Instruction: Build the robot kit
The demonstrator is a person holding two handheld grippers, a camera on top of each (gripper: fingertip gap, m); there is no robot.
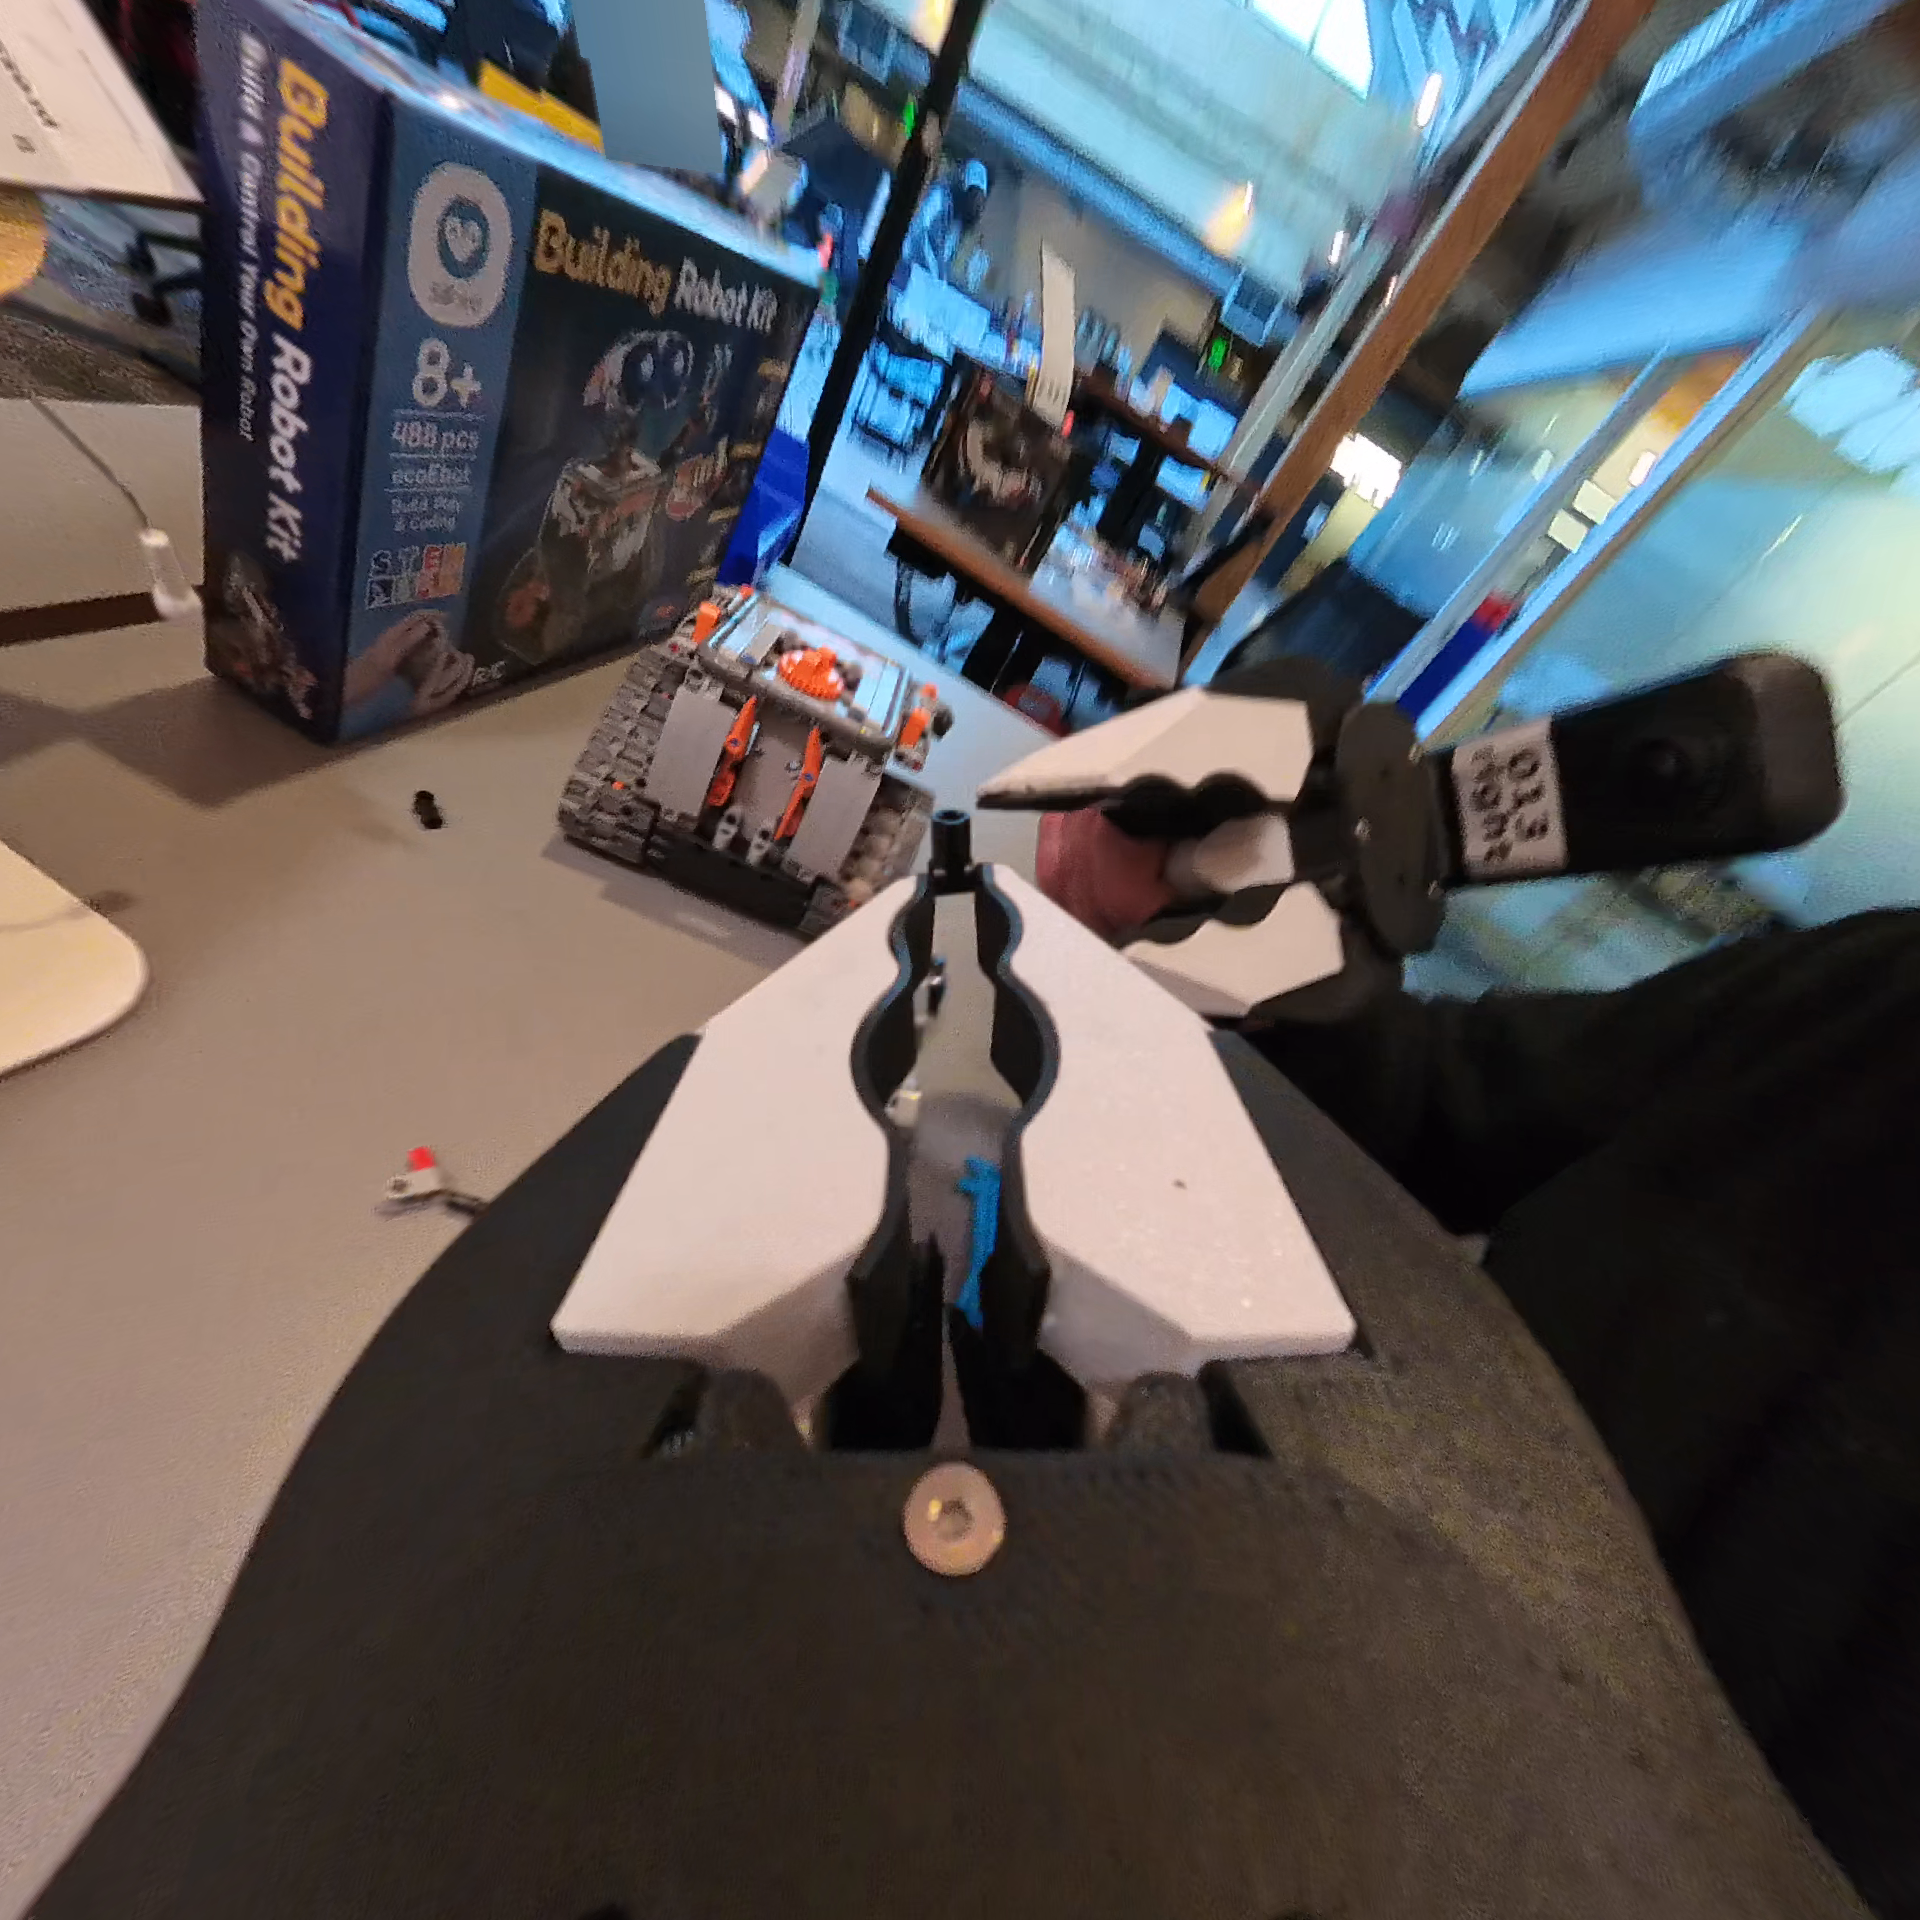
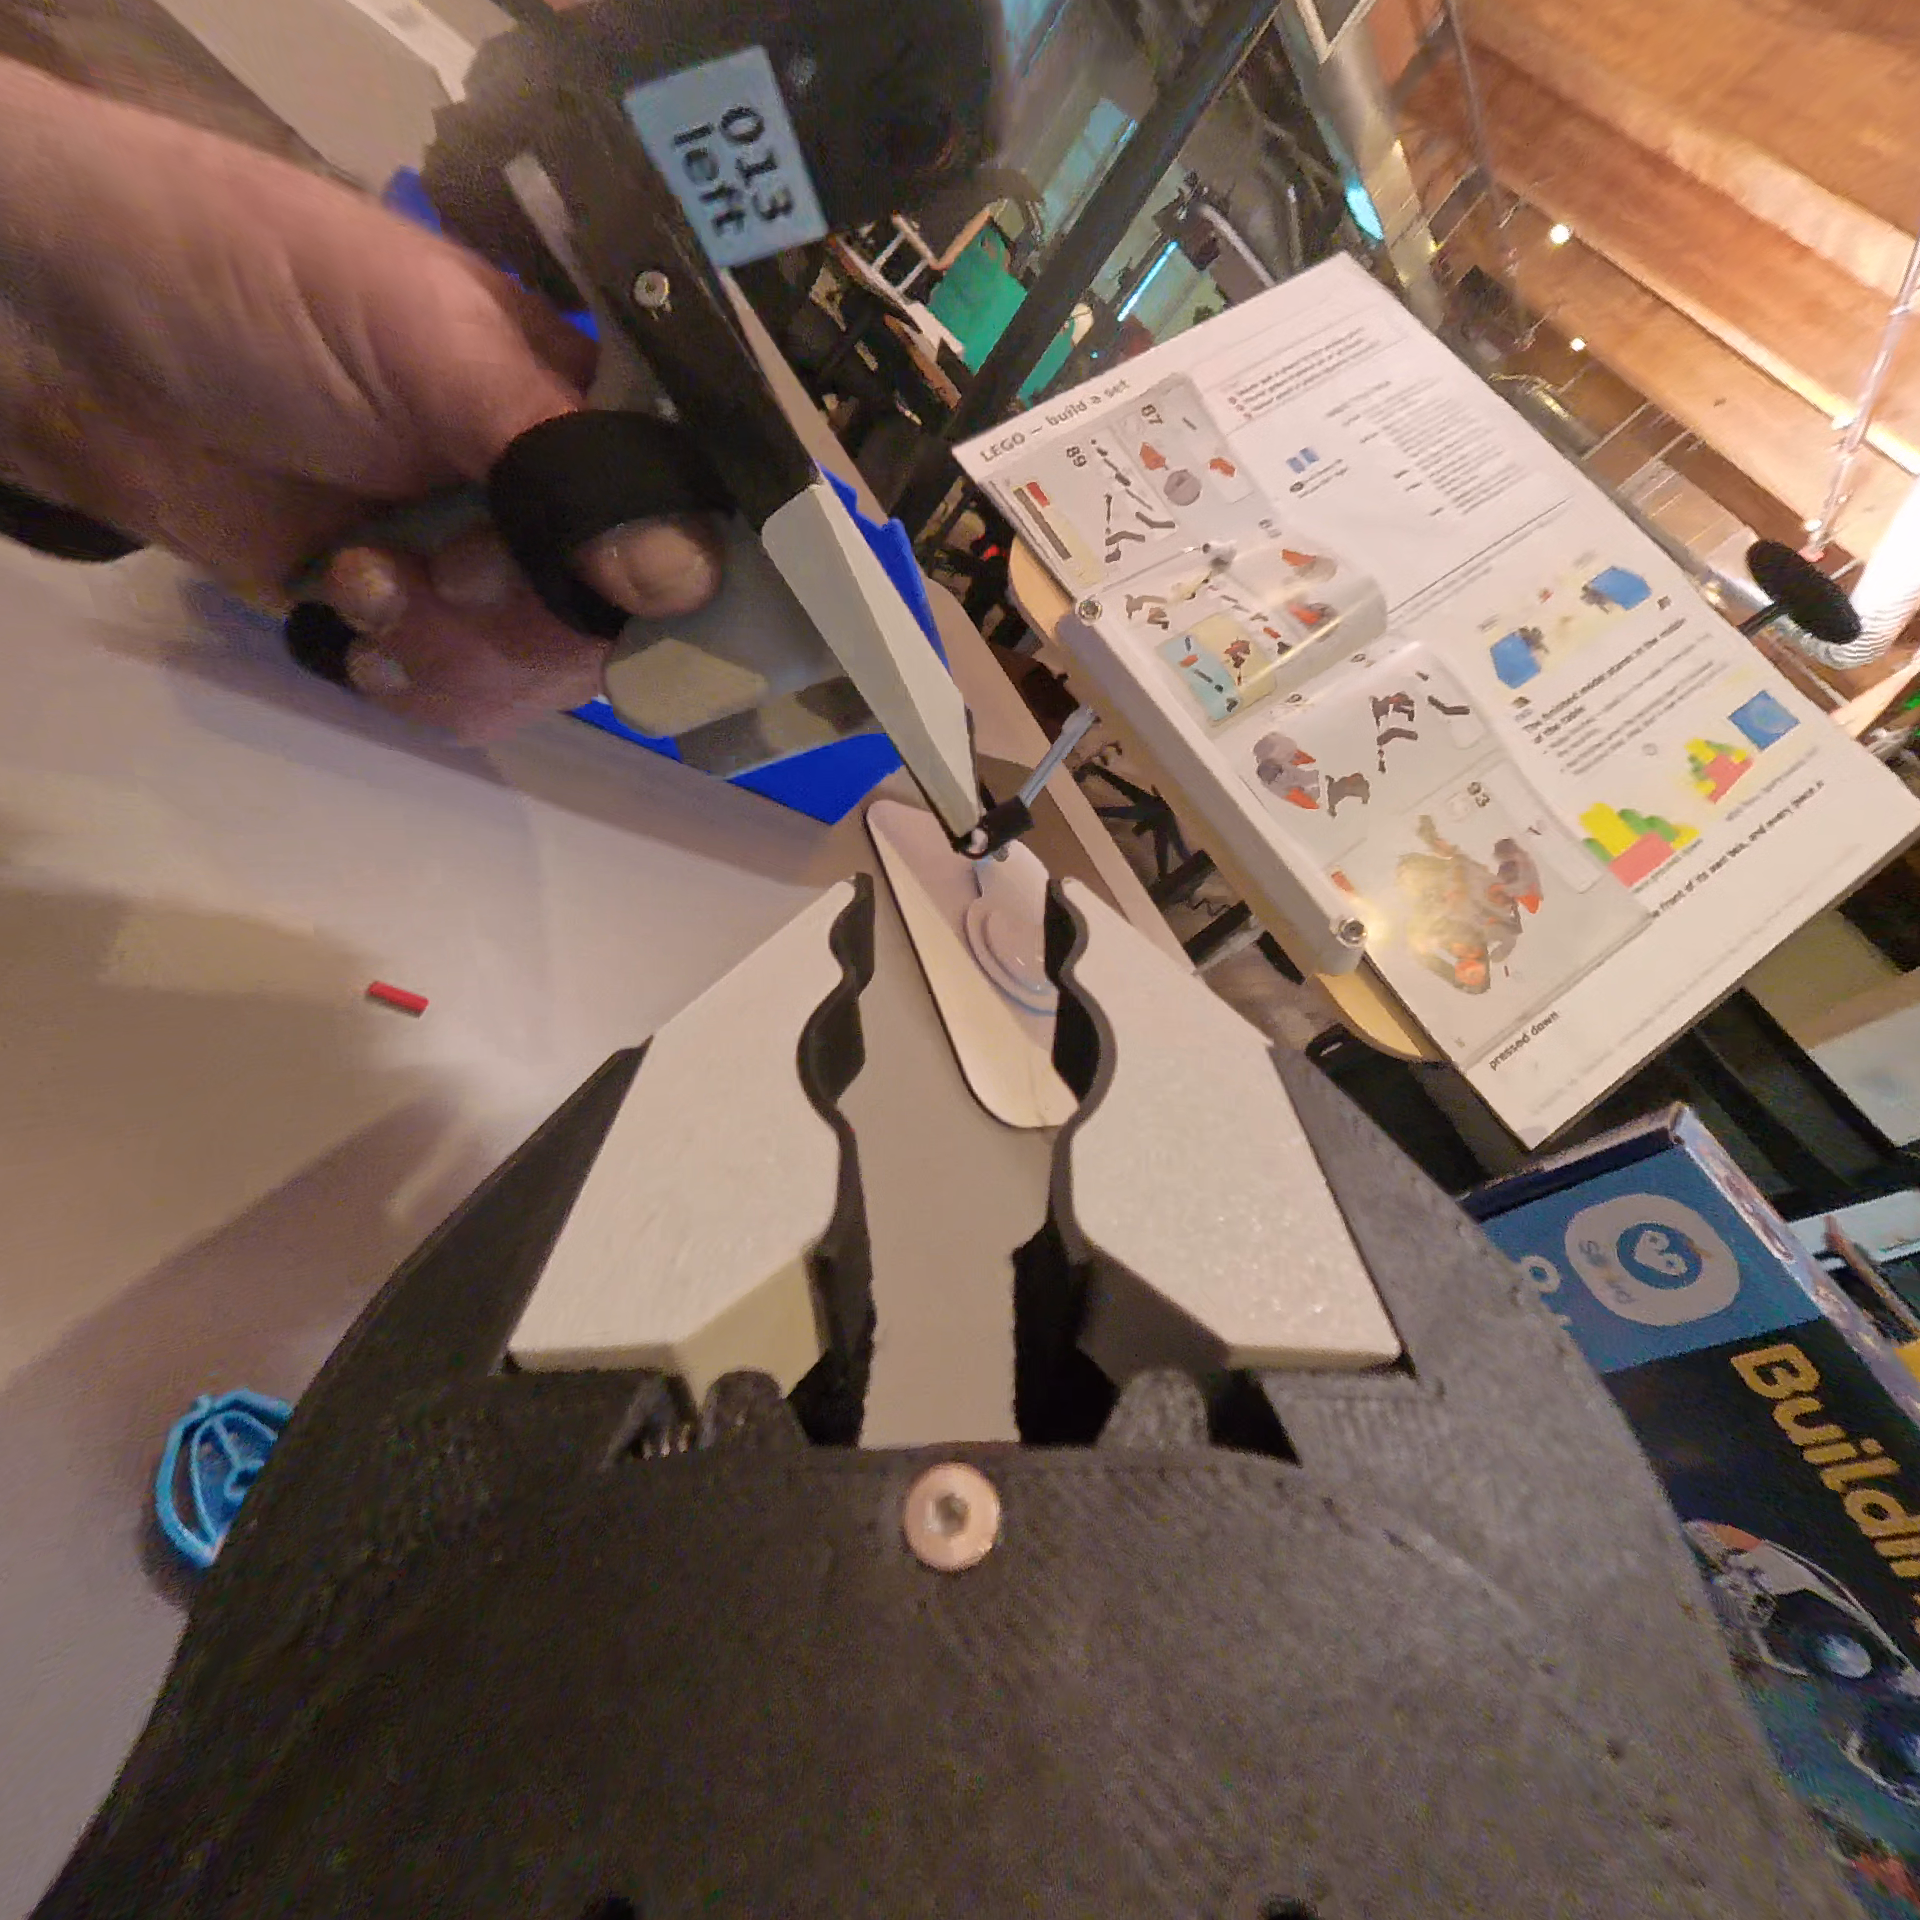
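My left gripper [image 1: 951, 883] is shut on a small black peg [image 1: 949, 840] that sticks out past its fingertips, held above the grey table [image 1: 260, 1039]. It also shows in the right wrist view [image 2: 971, 831], held by a hand [image 2: 260, 416], with the peg [image 2: 1003, 826] at its tip. My right gripper [image 2: 956, 894] is open and empty, its tips just below the peg. In the left wrist view the right gripper [image 1: 1060, 873] is open, to the right of the peg. A grey and orange tracked model [image 1: 758, 769] stands behind the left gripper.
A dark blue kit box [image 1: 468, 416] stands at the back left. An instruction sheet on a stand [image 2: 1403, 644] rises above its white base [image 2: 935, 935]. Loose pieces lie on the table: black [image 1: 426, 810], red and grey [image 1: 416, 1179], red [image 2: 397, 997], and a blue wheel [image 2: 213, 1475]. My two grippers' fingertips are within a few centimetres of each other.
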